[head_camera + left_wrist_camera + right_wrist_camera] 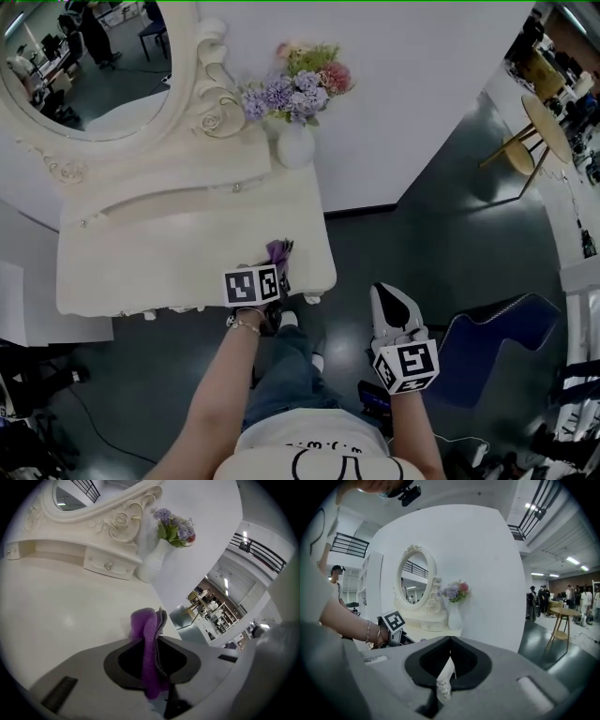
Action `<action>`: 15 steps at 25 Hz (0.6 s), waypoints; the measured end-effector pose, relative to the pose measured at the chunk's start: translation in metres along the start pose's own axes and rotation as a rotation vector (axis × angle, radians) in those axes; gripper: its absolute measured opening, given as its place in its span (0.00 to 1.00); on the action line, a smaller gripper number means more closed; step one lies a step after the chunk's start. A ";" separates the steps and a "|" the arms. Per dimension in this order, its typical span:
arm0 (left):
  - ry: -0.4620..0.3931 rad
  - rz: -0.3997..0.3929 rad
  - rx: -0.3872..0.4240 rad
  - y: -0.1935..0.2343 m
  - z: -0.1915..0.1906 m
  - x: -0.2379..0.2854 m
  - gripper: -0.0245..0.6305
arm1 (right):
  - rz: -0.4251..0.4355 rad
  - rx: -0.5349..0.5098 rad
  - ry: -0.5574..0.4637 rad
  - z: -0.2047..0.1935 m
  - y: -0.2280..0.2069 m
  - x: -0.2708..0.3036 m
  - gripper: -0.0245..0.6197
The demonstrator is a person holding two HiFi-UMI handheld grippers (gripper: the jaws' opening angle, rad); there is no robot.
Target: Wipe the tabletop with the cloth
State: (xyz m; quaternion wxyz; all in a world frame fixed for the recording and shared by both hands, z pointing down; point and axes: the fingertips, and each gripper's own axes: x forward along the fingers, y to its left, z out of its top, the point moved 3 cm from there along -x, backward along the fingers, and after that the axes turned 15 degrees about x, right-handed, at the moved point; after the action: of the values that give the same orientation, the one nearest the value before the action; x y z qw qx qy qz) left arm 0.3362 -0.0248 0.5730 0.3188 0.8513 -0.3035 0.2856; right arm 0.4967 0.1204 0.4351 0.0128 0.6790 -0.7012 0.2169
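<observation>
The left hand-held gripper (275, 270) has its jaws clamped on the purple cloth (144, 634), which stands in folds above the jaw tips over the front right part of the cream bench (169, 253), near its edge; whether the cloth touches the surface cannot be determined. The right hand-held gripper (450, 641) is held apart from the bench, above the dark floor (422, 234), with its jaws pressed together on a small white slip (444, 681). A white vase (295, 145) of flowers and an oval mirror (84, 66) stand at the rear of the bench.
</observation>
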 end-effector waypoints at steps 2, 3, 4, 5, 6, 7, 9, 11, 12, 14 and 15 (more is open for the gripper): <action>0.008 -0.051 0.010 -0.023 0.002 0.014 0.15 | -0.021 0.007 -0.003 -0.002 -0.005 -0.007 0.04; 0.013 -0.077 0.017 -0.034 0.003 0.021 0.15 | -0.032 0.011 -0.006 -0.002 -0.008 -0.011 0.04; 0.018 -0.102 0.025 -0.047 0.004 0.028 0.15 | -0.043 0.013 -0.009 -0.002 -0.010 -0.015 0.04; 0.023 -0.127 0.033 -0.059 0.005 0.034 0.15 | -0.053 0.015 -0.013 -0.001 -0.012 -0.019 0.04; 0.028 -0.148 0.043 -0.070 0.005 0.040 0.15 | -0.064 0.017 -0.017 -0.001 -0.014 -0.023 0.04; 0.033 -0.168 0.053 -0.081 0.005 0.044 0.15 | -0.074 0.018 -0.022 0.000 -0.016 -0.027 0.04; 0.041 -0.203 0.076 -0.100 0.003 0.052 0.15 | -0.092 0.022 -0.031 0.000 -0.019 -0.036 0.04; 0.056 -0.246 0.083 -0.116 -0.002 0.056 0.15 | -0.105 0.026 -0.039 -0.001 -0.022 -0.043 0.04; 0.065 -0.273 0.079 -0.123 -0.005 0.057 0.15 | -0.109 0.026 -0.042 -0.001 -0.023 -0.047 0.04; 0.073 -0.334 0.064 -0.137 -0.011 0.053 0.15 | -0.111 0.022 -0.044 -0.002 -0.024 -0.055 0.04; 0.064 -0.359 0.058 -0.142 -0.013 0.048 0.15 | -0.108 0.020 -0.046 -0.002 -0.024 -0.058 0.04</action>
State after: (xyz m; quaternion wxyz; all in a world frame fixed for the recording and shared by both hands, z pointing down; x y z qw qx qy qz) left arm 0.4632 0.0551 0.5614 0.3494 0.8911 -0.1282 0.2596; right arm 0.5234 0.1765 0.4256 0.0018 0.7206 -0.6616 0.2073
